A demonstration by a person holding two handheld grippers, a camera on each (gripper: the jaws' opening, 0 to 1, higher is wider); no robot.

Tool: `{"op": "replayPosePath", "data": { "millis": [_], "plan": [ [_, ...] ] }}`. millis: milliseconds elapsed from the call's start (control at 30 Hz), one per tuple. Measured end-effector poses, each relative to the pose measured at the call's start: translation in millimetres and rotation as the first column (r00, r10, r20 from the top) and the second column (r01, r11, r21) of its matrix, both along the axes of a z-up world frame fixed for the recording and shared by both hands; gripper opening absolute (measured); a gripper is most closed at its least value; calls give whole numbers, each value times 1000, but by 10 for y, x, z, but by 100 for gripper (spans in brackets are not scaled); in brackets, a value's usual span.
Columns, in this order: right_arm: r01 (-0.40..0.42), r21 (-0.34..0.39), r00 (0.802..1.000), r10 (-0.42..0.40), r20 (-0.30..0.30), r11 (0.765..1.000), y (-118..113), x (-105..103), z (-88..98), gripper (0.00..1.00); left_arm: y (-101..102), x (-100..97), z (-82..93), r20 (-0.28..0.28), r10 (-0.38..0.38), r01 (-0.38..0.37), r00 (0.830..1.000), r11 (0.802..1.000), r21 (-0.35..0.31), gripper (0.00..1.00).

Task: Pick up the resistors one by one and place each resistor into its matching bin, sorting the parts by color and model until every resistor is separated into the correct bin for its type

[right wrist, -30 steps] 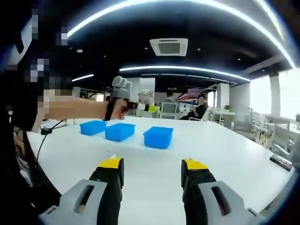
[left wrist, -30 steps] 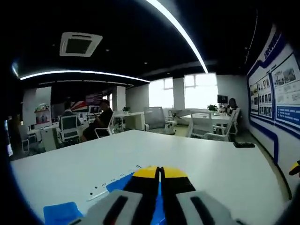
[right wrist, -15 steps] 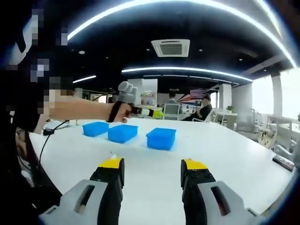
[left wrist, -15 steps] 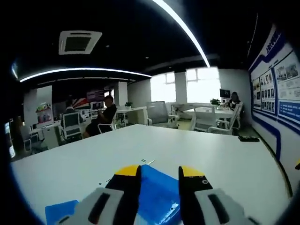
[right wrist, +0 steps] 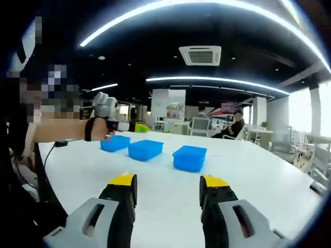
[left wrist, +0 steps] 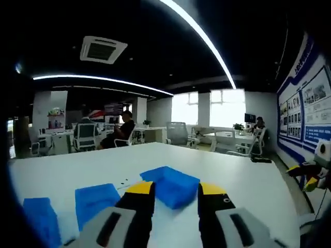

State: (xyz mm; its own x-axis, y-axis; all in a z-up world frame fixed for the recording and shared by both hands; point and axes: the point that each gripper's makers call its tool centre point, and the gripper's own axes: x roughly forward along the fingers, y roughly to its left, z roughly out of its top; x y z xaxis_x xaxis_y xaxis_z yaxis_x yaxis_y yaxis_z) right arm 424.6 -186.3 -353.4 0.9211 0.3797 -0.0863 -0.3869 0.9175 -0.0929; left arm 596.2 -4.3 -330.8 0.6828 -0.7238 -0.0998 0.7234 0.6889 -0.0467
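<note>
Three blue bins stand in a row on the white table. In the left gripper view the nearest bin lies just beyond my open left gripper, with two more bins to its left. Tiny dark specks, perhaps resistors, lie beside the bins. In the right gripper view the same bins sit mid-table. A hand holds the left gripper above the far-left bin. My right gripper is open with nothing in it, well short of the bins. The right gripper shows at the right edge.
A small black object lies near the table's far right edge. Seated people, chairs and desks fill the office behind. Posters line the right wall. A person's arm reaches in from the left.
My left gripper went from shut to open over a blue bin, then drew back, so all three bins now show. The right gripper has stayed open and nearly still.
</note>
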Motion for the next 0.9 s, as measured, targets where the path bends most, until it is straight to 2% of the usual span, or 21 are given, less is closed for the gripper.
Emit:
{"op": "replayPosePath", "data": {
  "millis": [167, 233, 300, 467, 567, 767, 900],
  "plan": [
    [-55, -15, 999, 55, 3, 998, 155, 52, 29, 51, 473, -508, -34, 27, 50, -49, 998, 998, -31, 38],
    [-76, -13, 997, 77, 7, 997, 217, 62, 50, 51, 583, -637, -50, 26, 62, -61, 998, 997, -44, 38],
    [-92, -16, 996, 92, 9, 996, 267, 72, 57, 51, 770, -834, -76, 13, 108, -106, 994, 990, -88, 38],
    [-146, -19, 989, 146, 10, 989, 424, 97, 61, 52, 1090, -1252, -225, 12, 157, -156, 988, 985, -79, 42],
    [-176, -32, 984, 176, 3, 984, 516, 105, 53, 52, 1258, -1472, -302, 6, 178, -178, 984, 983, -52, 45],
    [-204, -44, 979, 203, -9, 978, 603, 111, 24, 53, 1466, -1717, -369, -18, 206, -206, 978, 978, -21, 49],
    [-217, -49, 976, 216, -20, 975, 636, 104, -10, 53, 1557, -1747, -385, -24, 210, -210, 977, 978, -5, 52]
  ]
}}
